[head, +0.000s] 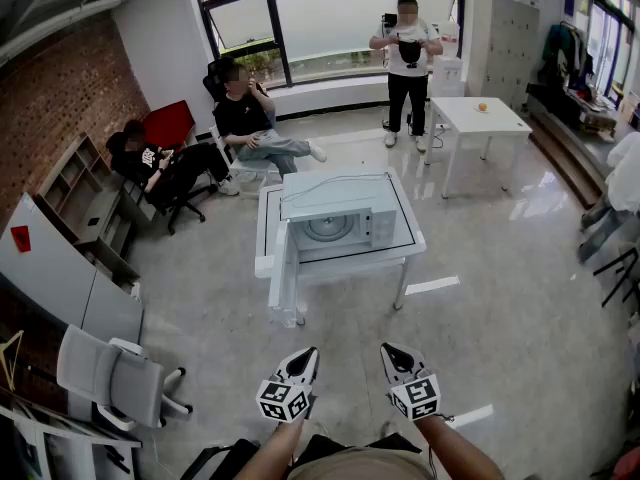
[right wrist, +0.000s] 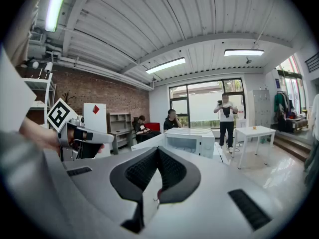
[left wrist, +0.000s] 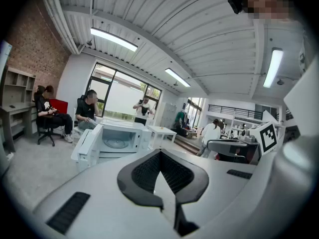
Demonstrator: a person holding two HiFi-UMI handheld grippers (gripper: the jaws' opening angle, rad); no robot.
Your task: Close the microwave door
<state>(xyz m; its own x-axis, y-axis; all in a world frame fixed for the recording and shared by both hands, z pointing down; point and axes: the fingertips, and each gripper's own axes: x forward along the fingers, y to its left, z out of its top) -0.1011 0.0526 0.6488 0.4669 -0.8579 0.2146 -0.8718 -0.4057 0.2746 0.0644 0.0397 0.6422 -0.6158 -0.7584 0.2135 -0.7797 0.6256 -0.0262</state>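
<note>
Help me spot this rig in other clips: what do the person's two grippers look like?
Both the left gripper and right gripper have pale grey shells tapering to pointed jaws lined with black, finely textured pads. Each carries a cube of black-and-white square markers at the hand end. The forearms show no sleeves.
</note>
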